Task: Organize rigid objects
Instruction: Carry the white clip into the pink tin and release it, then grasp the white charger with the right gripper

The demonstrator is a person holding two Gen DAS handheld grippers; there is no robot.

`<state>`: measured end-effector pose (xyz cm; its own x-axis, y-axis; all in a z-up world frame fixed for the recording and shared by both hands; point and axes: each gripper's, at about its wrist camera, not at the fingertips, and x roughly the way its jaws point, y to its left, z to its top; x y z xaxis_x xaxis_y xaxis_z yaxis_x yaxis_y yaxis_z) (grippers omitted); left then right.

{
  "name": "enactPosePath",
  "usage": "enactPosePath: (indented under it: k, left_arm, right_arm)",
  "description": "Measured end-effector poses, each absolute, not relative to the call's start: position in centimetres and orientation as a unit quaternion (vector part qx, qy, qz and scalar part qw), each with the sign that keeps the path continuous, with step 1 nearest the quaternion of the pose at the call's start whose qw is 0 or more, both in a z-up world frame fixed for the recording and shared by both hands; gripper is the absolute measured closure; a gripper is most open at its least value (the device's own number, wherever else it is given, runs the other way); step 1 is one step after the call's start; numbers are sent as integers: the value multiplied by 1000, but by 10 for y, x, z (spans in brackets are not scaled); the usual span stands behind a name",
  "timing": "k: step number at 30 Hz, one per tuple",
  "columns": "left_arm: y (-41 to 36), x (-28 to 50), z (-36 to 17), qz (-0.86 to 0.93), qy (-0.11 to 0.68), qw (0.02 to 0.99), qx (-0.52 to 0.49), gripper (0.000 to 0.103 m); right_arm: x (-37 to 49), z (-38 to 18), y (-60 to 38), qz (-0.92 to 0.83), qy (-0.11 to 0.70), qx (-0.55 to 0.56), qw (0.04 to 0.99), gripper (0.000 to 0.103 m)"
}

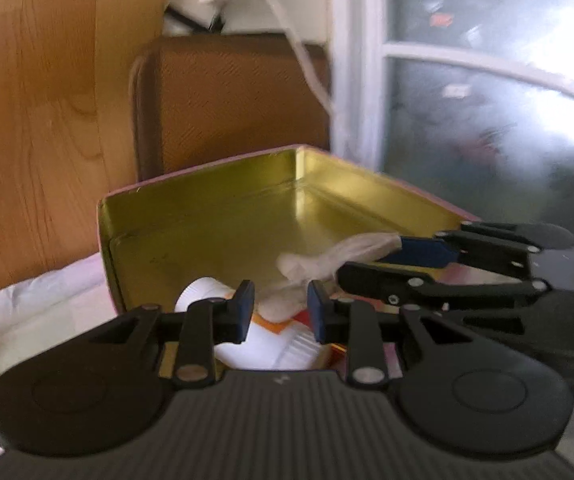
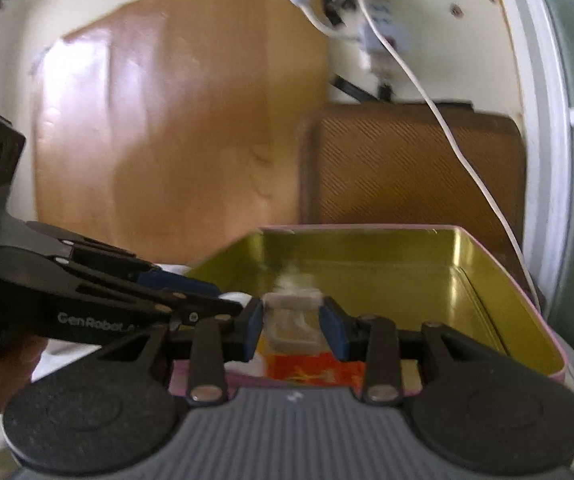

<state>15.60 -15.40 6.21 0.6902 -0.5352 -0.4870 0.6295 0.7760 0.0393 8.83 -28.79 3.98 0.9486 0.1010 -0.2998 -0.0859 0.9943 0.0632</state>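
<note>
An open tin (image 1: 207,212), gold inside and pink outside, fills the middle of both wrist views. In the left wrist view my left gripper (image 1: 281,312) hovers at the tin's near edge with its blue pads a little apart. A white bottle with an orange label (image 1: 263,344) lies slantwise under and between them; whether the pads press on it is hidden. My right gripper (image 1: 367,260) reaches in from the right. In its own view the right gripper (image 2: 293,330) is shut on a translucent whitish packet (image 2: 293,316) above the tin (image 2: 367,252). The left gripper (image 2: 227,298) comes in from the left.
A brown textured case (image 1: 227,100) stands behind the tin against a wooden panel (image 1: 47,120). A white cable (image 2: 447,140) hangs down to the tin's right corner. A window frame (image 1: 359,60) is on the right and white cloth (image 1: 47,304) on the left. A hand (image 2: 3,376) holds the left gripper.
</note>
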Motion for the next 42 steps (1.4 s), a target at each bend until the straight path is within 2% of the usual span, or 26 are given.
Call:
enactPosePath:
  k: [1,2,7,15,18,21,25,29,31,35,38,39,42]
  left_arm:
    - [-158,161,60,-298,241,918,103,68]
    - [-160,166,60,-281,248,922,99,65]
    - [-139,158,72,-253,240,937,29,65]
    - [-81,88,74,-249,212,945,27,65]
    - [-49,69,63,-235,223,946,26,65]
    - [-16,57,50,-204,243,948,30,65]
    - [37,51,35,-164,275,947,-17,65]
    - [70,46,26,-134,280,949,-52,65]
    - [79,43,24,-131,275,950,-61,65]
    - [89,41,19,-137,270,950,-72,65]
    - [93,35,13,-146,274,947,-83,65]
    - [94,33,10,-149,275,946,-86,65]
    - [96,30,10,-161,268,946,-92,65]
  right_arm:
    - [94,36,-290,27,152,27,988,54]
    - [99,33,-293,8,154,27,988,50]
    - [90,29,-310,-13,138,55,989,50]
    - [66,36,-306,-20,71,77,994,50]
    - [56,42,-299,5,49,87,995,58]
    - [42,47,-280,55,36,83,994,58]
    - [36,47,-234,134,65,38,988,57]
    - [48,41,-176,222,128,-15,966,56]
    - [62,35,-149,252,163,-40,953,50]
    - [99,26,-106,287,202,-76,933,48]
    - [133,20,-85,285,228,-76,928,32]
    - [145,17,-79,285,237,-74,926,23]
    - [168,8,-64,288,258,-87,918,24]
